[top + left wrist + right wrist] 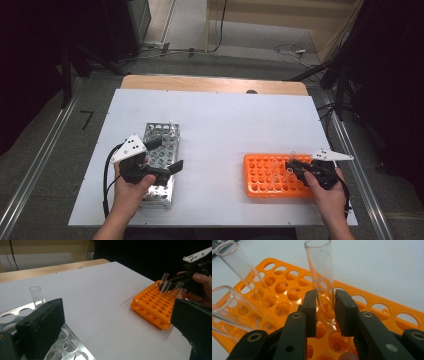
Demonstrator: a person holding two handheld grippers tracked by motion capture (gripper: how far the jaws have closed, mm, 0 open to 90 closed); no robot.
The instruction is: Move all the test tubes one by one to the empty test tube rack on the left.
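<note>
1. Your right gripper point(325, 312): its two jaws cover the lower part of the clear tube point(320, 272); whether the tube's foot sits in a hole of the orange rack point(367, 305) cannot be told.
2. Your left gripper point(162, 157): it hides part of the metal rack point(162, 135) near the worktop's left edge.
3. Two other tubes point(244, 275): cut off by the right gripper view's left edge.

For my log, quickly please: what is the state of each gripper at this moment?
Left gripper: open, holding nothing, above the metal rack.
Right gripper: closed on a glass tube standing in the orange rack.
</note>
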